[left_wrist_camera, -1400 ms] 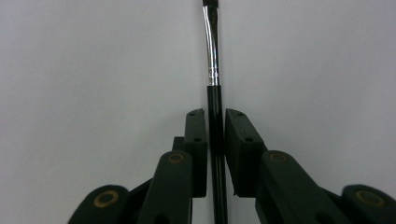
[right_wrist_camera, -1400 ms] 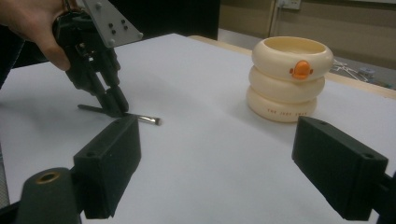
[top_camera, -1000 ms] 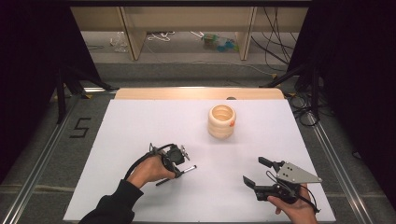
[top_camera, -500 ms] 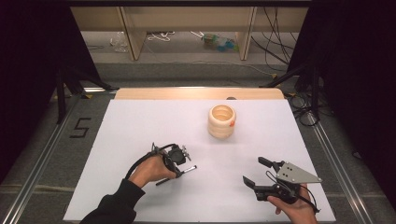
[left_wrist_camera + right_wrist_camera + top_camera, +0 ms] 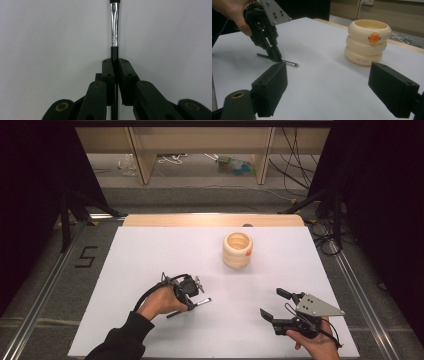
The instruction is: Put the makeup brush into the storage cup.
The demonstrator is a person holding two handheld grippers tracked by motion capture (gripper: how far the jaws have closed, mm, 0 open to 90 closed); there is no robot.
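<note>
Two grippers in frame, nothing has moved since a second ago. Left gripper stays low on the white worktop, jaws pressed together on the black handle of a thin brush. The brush lies flat on the worktop, silver ferrule and bristle end sticking out past the jaws; the left gripper view shows the pinch clearly. Right gripper is parked near the front right corner, jaws spread wide, holding nothing. Cream ringed holder stands upright, well apart from both, toward the back of the worktop. My read: the grip on the brush is made and the lift hasn't started. Likely next step is raising it and carrying it to the holder.
</note>
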